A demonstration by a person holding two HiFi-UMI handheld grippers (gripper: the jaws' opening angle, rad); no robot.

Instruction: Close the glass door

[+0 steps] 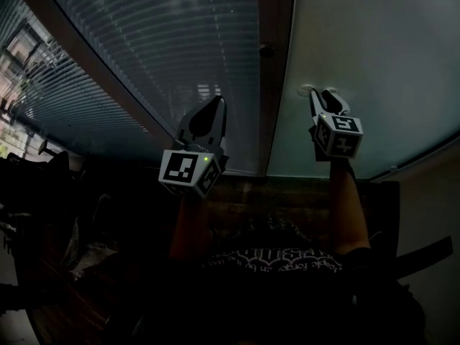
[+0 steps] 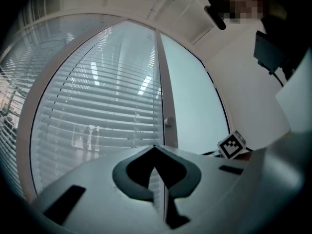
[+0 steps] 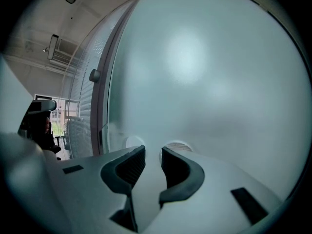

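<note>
Two grippers face the glass door [image 1: 374, 56]. Your left gripper [image 1: 215, 105] is closed on nothing, in front of the blinds [image 1: 165, 42]. Your right gripper [image 1: 325, 96] is slightly parted and empty, its tips at the frosted pane beside a round fitting [image 1: 305, 90].

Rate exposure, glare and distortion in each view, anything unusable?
Head view: underexposed, lower half near black; only the blinds and frosted door read clearly. Left gripper view: well lit, but the fisheye bows the frame and slats. Right gripper view: soft glare patch high on the door, glass hazy and featureless, right claw sharp. All usable.
</note>
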